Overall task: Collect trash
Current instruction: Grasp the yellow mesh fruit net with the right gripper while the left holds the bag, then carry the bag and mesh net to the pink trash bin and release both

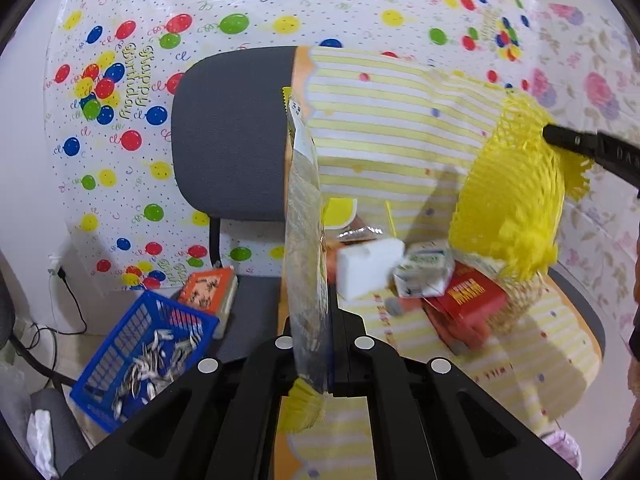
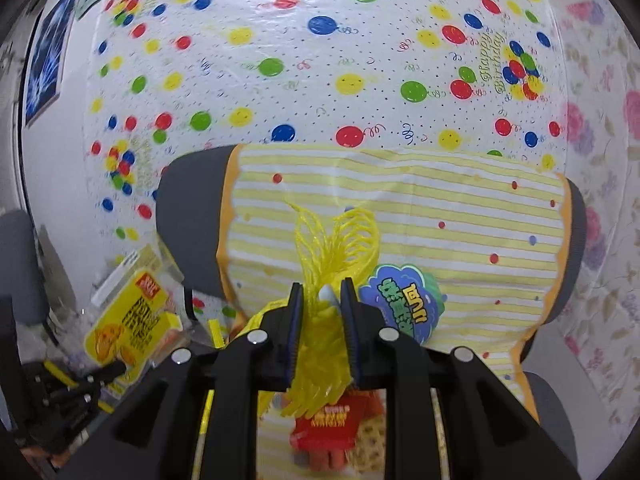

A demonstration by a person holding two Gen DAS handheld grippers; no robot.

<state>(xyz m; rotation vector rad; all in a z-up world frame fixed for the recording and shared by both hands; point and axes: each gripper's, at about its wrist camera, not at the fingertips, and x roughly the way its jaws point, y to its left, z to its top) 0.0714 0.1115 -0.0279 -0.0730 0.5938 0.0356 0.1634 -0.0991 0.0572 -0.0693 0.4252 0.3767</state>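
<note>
My left gripper [image 1: 316, 334] is shut on a clear plastic snack bag [image 1: 306, 240], which stands edge-on above the fingers. The right wrist view shows that bag's yellow print [image 2: 128, 320] at lower left, with the left gripper [image 2: 116, 368] below it. My right gripper [image 2: 322, 292] is shut on a yellow foam net [image 2: 332, 240] that bulges above and below the pads. In the left wrist view the net [image 1: 512, 200] hangs from the right gripper [image 1: 554, 136], above the chair seat. On the seat lie a white foam block [image 1: 370, 268], a small carton [image 1: 424, 274] and a red packet [image 1: 468, 296].
A yellow-striped cloth [image 1: 400, 120] covers the grey chair [image 1: 228, 132]. A green and blue snack packet [image 2: 400, 300] leans against its back. A blue basket [image 1: 100, 376] holding small scraps and an orange box [image 1: 208, 288] sit lower left. A balloon-print sheet [image 2: 280, 40] hangs behind.
</note>
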